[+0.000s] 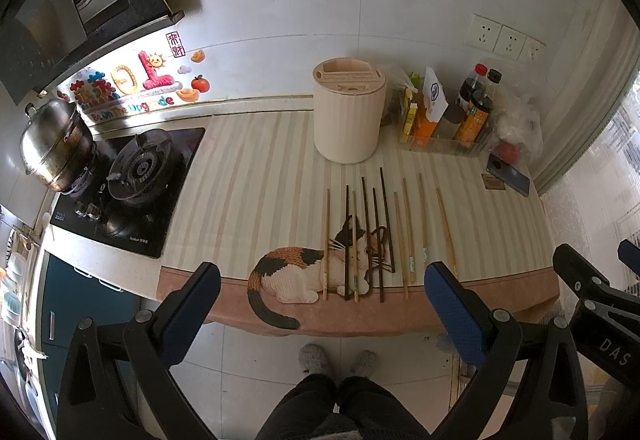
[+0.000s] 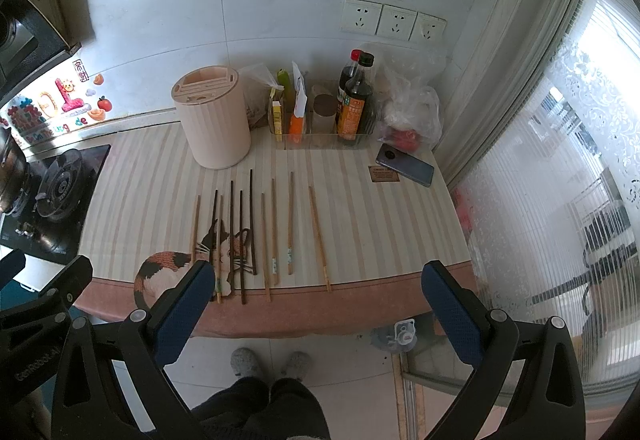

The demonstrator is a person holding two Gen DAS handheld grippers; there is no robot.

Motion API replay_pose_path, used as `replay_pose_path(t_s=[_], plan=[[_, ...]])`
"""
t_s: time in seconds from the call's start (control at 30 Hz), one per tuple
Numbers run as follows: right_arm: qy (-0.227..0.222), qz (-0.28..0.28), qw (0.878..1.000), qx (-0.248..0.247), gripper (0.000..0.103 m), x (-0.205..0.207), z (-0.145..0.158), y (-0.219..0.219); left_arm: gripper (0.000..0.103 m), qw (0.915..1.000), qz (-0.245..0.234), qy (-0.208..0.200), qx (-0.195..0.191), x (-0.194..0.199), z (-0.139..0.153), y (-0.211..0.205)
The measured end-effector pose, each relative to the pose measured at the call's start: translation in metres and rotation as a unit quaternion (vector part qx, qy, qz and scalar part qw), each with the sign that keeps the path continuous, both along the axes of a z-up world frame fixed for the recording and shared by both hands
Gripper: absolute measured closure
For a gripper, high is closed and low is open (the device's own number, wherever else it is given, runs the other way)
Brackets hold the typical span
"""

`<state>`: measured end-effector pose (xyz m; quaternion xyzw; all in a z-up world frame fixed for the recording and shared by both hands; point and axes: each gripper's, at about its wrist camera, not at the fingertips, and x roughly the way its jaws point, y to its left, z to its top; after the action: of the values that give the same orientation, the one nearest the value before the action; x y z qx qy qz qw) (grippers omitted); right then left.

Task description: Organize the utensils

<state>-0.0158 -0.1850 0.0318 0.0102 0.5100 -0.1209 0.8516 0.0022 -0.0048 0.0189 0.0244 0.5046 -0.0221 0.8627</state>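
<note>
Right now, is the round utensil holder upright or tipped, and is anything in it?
Upright: the utensil holder stands on its base, slotted top up. The slots look empty; all the chopsticks lie on the mat.

The pot (image 1: 54, 145) is cut by the right wrist view's left edge. The right gripper's finger (image 2: 182, 314) covers the near ends of some chopsticks (image 2: 218, 240). Bottle (image 2: 354, 107) label text is too small to read. The holder (image 2: 212, 117) interior is hidden.
</note>
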Motion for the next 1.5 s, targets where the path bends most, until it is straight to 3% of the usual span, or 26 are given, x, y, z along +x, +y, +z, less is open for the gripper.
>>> replay_pose_path(t_s=[1.0,1.17,1.33,1.5], plan=[[-0.002,0.003,1.0,-0.002,0.0,0.001,0.003,0.0,0.0,1.0,0.0,-0.007,-0.002,-0.001,0.002,0.002],[-0.005,0.002,1.0,-0.002,0.0,0.002,0.003,-0.001,0.0,0.9991,0.006,-0.042,0.004,0.003,0.002,-0.001],[-0.035,-0.007,0.999,-0.002,0.0,0.01,-0.002,-0.016,0.0,0.9954,0.002,-0.088,0.038,0.028,-0.017,-0.008],[-0.033,-0.024,0.999,0.018,0.0,0.036,-0.035,-0.042,0.0,0.996,0.034,-0.061,0.056,0.061,-0.064,0.002]])
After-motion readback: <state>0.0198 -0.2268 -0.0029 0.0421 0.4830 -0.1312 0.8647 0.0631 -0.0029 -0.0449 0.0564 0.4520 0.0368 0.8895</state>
